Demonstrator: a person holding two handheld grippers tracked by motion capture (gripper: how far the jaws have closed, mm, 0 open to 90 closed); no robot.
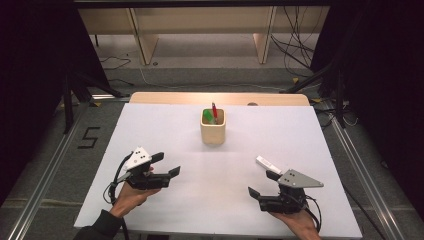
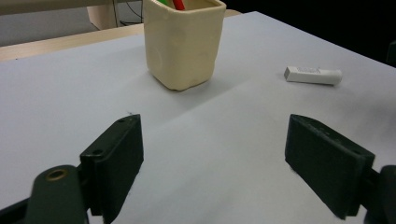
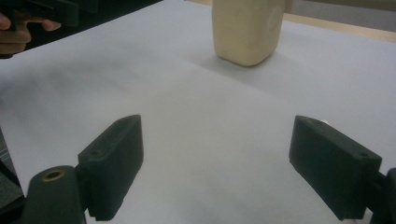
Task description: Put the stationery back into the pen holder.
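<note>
A: Here's the table, white sheet over it, and a cream cup standing upright at twelve o'clock of centre, toward the far edge.

B: A red pen and something green poke out of it.

A: Left gripper sits at eight o'clock from the cup, hand under it, jaws spread wide with nothing between them.

B: Confirmed in the left gripper view: bare sheet between the jaws, cup dead ahead, and a white tube lying flat out at two o'clock.

A: Right gripper at four o'clock from the cup, jaws released too, gripping nothing.

B: From above, the tube lies just beside that gripper's far jaw; touching or not, I can't tell.

A: Right gripper view has the cup up ahead, and the left gripper at ten o'clock.
</note>
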